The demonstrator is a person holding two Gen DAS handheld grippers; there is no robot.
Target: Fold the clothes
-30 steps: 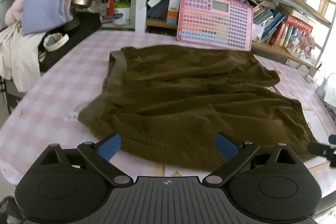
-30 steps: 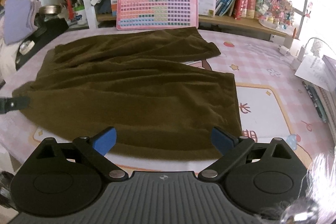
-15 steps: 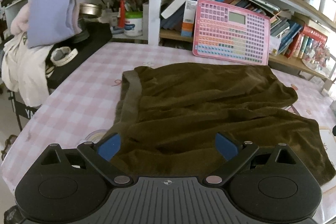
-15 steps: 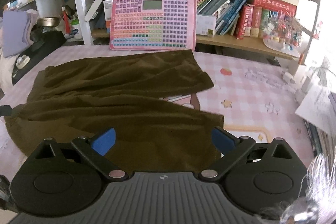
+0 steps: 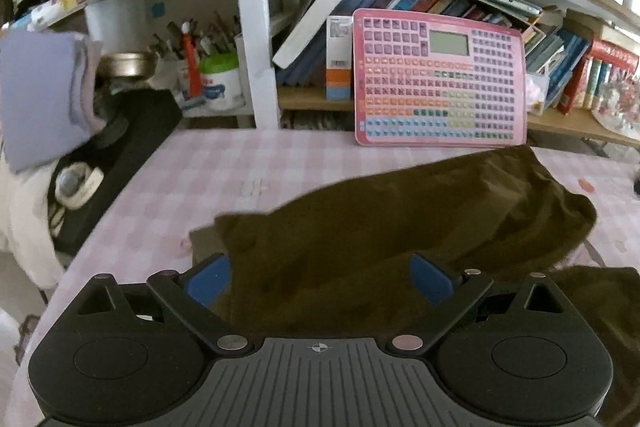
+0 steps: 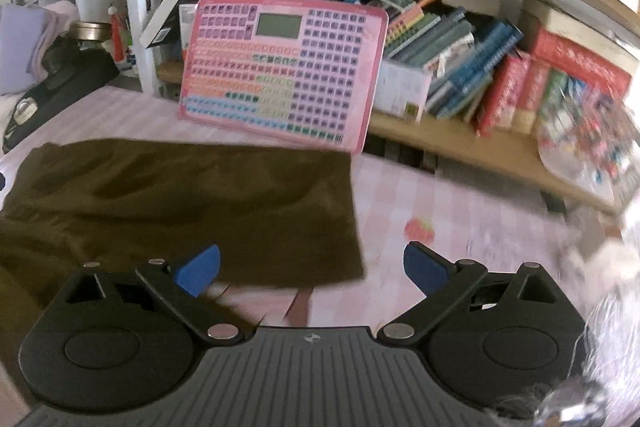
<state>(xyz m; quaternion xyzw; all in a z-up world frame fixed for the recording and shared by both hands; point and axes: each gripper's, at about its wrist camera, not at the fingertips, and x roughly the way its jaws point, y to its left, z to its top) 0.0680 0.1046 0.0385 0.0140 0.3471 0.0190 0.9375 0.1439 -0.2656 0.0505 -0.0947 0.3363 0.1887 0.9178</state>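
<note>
Pink checked table (image 5: 224,163), olive garment (image 5: 400,219) spread between both grippers' parted fingers (image 5: 208,281)

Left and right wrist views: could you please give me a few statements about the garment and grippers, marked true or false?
1. Both grippers are open. True: the left gripper and right gripper have their fingers spread.
2. The garment is bright blue. False: it is dark olive-brown.
3. A pink keypad board leans upright against the shelf behind the table. True.
4. The right gripper clamps the garment. False: its jaws stand apart, pinching no cloth.
</note>
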